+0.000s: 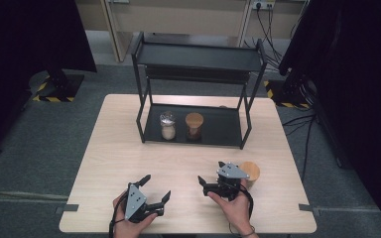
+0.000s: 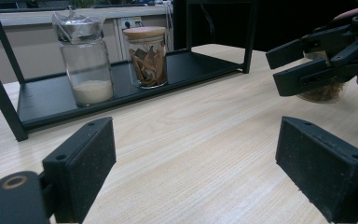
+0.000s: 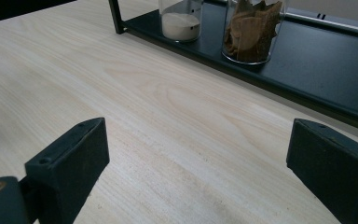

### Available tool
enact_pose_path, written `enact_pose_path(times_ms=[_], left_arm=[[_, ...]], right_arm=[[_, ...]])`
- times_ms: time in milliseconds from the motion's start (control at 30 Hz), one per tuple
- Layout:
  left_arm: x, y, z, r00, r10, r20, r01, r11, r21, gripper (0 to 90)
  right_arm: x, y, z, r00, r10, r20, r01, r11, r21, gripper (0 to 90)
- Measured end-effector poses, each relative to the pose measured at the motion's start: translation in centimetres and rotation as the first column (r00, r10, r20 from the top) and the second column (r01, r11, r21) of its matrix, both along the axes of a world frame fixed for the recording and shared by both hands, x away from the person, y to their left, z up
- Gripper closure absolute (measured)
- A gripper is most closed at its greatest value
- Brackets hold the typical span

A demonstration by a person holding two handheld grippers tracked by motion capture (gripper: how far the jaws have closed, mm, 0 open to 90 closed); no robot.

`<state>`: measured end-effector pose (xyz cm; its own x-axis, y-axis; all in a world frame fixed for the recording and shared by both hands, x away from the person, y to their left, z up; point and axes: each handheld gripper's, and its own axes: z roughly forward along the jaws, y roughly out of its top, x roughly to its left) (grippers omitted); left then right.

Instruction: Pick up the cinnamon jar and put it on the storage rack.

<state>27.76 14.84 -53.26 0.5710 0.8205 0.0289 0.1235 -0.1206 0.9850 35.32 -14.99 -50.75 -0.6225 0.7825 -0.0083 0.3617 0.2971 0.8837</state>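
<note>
A black two-tier rack [image 1: 198,64] is standing at the far edge of the pale wooden tabletop [image 1: 124,158]. On its lower shelf [image 1: 223,130] two jars are sitting side by side: a glass jar of white powder [image 1: 167,125] and a cork-lidded jar of brown pieces [image 1: 194,125]. A third cork-lidded jar [image 1: 251,172] is standing toward the tabletop's right edge, just behind the right claw [image 1: 209,174]. Both the left claw [image 1: 155,187] and the right one are resting near the tabletop's near edge, jaws spread wide and gripping nothing.
</note>
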Motion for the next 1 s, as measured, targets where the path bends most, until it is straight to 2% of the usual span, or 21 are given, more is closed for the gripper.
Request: enact_pose_path(times_ms=[1000], left_arm=[[0.0, 0.0, 0.0, 1.0, 0.0, 0.0, 0.0, 1.0, -0.008, 11.6]], right_arm=[[-2.7, -0.8, -0.4, 0.9988, 0.049, -0.006, -0.049, 0.999, -0.011, 6.1]])
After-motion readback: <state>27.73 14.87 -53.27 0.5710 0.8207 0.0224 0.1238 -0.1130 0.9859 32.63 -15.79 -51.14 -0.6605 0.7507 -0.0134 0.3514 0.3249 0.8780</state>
